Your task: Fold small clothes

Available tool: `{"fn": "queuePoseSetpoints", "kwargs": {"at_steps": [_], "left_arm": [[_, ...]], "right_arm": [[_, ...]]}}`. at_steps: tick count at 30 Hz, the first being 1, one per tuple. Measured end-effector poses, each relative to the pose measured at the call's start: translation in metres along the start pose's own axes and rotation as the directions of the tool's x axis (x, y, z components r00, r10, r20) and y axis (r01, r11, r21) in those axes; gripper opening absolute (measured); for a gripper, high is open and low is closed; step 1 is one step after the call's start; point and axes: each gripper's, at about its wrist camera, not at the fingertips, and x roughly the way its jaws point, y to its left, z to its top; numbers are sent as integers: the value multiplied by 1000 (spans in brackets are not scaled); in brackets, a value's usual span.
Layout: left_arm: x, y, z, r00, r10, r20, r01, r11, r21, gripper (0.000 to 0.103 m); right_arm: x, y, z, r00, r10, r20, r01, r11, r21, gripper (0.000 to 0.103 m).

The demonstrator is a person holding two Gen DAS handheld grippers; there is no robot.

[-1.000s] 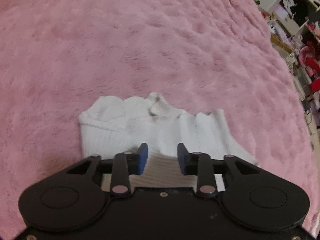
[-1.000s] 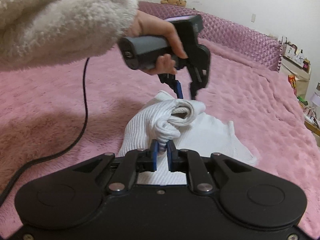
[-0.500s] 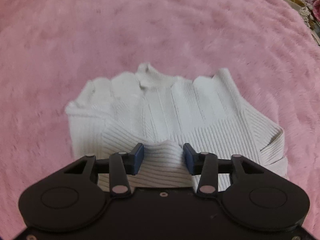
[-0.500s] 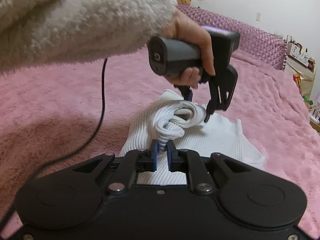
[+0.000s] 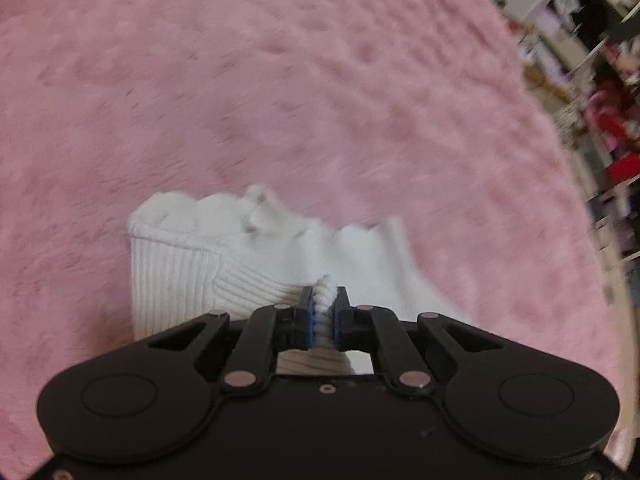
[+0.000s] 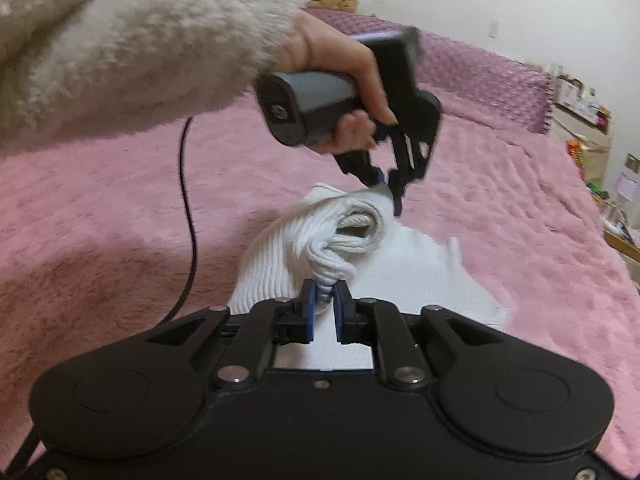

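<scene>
A small white ribbed knit top (image 5: 180, 272) lies on the pink plush blanket (image 5: 280, 80). In the left wrist view my left gripper (image 5: 324, 304) has its jaws closing on a raised fold of the top, and the blue pads pinch the knit. The right wrist view shows the same left gripper (image 6: 386, 192), held by a hand (image 6: 352, 72), nipping the far rolled edge of the top (image 6: 400, 272). My right gripper (image 6: 325, 292) is shut on a bunched near fold of the top. The cloth between the two grips is rolled and lifted.
A fluffy cream sleeve (image 6: 120, 40) fills the upper left of the right wrist view, with a black cable (image 6: 192, 220) hanging from the left gripper. A purple quilted cover (image 6: 480, 68) and a soft toy (image 6: 330, 0) lie at the back. Cluttered shelves (image 5: 600, 80) stand past the bed's right edge.
The left gripper's jaws, open over the top's fold before, have come together on it. The right gripper has stayed shut on its fold.
</scene>
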Motion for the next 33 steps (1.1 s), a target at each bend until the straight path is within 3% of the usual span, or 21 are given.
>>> {"fn": "queuePoseSetpoints", "kwargs": {"at_steps": [1,5,8,10,12,16,18,21,27,30,33], "left_arm": [[-1,-4,1,1000,-22,8,22,1000,-5,6],[4,-24,1,994,-104,14,105,994,-20,6],[15,-34,-3,994,-108,0,108,994,-1,6],[20,-37,-4,996,-94,-7,94,996,5,6],[22,-35,-4,995,-94,-9,94,995,-9,6],[20,-23,-1,995,-96,-3,95,995,-34,6],[18,-21,-2,996,-94,-1,94,995,-33,6],[17,-22,-2,996,-94,0,94,995,-23,6],[17,-20,-3,995,-98,1,98,995,-17,6],[18,-19,-3,996,-93,0,93,996,-14,6],[18,-21,-4,995,-97,0,97,995,-15,6]], "right_arm": [[-2,-7,0,1000,-24,-2,24,1000,17,3],[-5,-31,-1,997,-79,-19,80,993,83,2],[-2,-41,-7,996,-77,-49,82,990,114,1],[1,-47,-13,996,-36,-75,49,984,171,2],[-1,-56,-20,999,13,-41,-1,959,285,5],[1,-60,-29,996,84,-14,-71,911,407,41],[9,-57,-31,996,77,-38,-55,908,415,46],[22,-61,-37,993,109,-45,-75,880,470,46],[52,-78,-48,976,212,-47,-134,756,640,45],[60,-80,-46,970,243,-27,-168,745,646,19],[60,-81,-43,970,243,-12,-179,746,641,13]]}}
